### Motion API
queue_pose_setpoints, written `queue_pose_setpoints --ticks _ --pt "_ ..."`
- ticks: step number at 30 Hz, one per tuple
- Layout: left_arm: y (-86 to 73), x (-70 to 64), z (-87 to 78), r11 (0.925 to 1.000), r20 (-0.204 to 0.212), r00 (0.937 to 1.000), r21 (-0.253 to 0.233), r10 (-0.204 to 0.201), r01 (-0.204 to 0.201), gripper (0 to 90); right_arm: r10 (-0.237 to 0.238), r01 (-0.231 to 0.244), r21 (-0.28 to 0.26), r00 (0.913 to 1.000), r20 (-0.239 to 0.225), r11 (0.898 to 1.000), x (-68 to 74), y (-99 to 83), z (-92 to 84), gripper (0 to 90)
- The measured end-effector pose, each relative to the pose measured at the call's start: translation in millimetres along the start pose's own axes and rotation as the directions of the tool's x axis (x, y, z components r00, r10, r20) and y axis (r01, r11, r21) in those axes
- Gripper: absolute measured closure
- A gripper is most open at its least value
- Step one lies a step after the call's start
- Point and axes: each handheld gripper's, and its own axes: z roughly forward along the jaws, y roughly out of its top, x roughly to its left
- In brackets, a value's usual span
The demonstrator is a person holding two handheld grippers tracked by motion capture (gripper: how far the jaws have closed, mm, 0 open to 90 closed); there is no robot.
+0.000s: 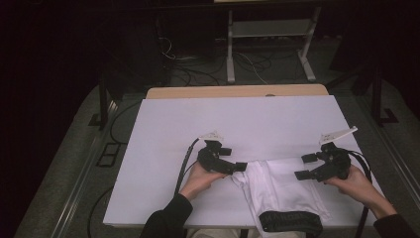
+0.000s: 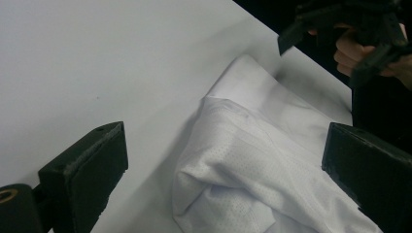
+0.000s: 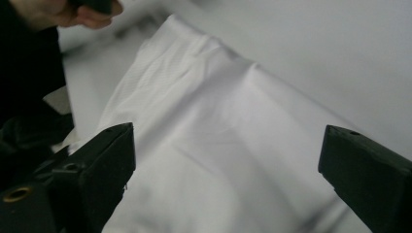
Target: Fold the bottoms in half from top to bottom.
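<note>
A white mesh garment (image 1: pixel 282 186) with a black waistband (image 1: pixel 289 221) lies crumpled at the near edge of the white table top (image 1: pixel 237 119). My left gripper (image 1: pixel 234 158) is at the garment's left edge, open, and its pads are off the cloth. In the left gripper view the garment (image 2: pixel 252 160) lies between and beyond the wide-apart jaws of the left gripper (image 2: pixel 226 179), and the right gripper (image 2: pixel 323 57) shows farther off. My right gripper (image 1: pixel 305 166) hovers at the garment's right edge, open. The right gripper view shows its jaws (image 3: pixel 226 179) spread above the garment (image 3: pixel 209 126).
A wooden strip (image 1: pixel 237 91) runs along the table's far edge. Beyond it on the floor stand a metal frame (image 1: pixel 270 44) and loose cables (image 1: pixel 198 74). A dark sleeve (image 1: pixel 166 220) comes in at the bottom left.
</note>
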Motion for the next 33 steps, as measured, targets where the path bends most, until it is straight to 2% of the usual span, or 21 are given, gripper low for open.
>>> queue_pose_setpoints --ticks 7,13,19,23,33 --pt "-2.1 1.1 6.1 0.9994 0.011 0.9999 0.034 -0.003 0.003 2.1 0.071 -0.070 -0.048 0.9971 0.028 0.996 -25.6 -2.5 -3.6 7.8" --pt "-5.0 1.1 13.9 0.9976 0.022 0.9997 0.068 -0.009 0.007 2.2 0.115 -0.112 -0.060 0.9924 0.044 0.992 -40.4 -5.0 -3.2 11.6" --pt "-7.1 1.7 19.6 0.9941 0.033 0.9993 0.108 -0.017 0.013 2.4 0.168 -0.166 -0.043 0.9837 0.063 0.985 -55.3 -9.0 0.4 13.3" --pt "-7.6 2.8 20.0 0.9936 0.043 0.9987 0.111 -0.027 0.022 6.6 0.175 -0.173 -0.035 0.9831 0.055 0.984 -61.1 -10.2 3.8 17.6" --pt "-9.7 6.7 24.0 0.9898 0.047 0.9975 0.135 -0.052 0.045 26.0 0.160 -0.160 -0.004 0.9866 0.034 0.987 -63.2 -7.7 14.6 34.2"
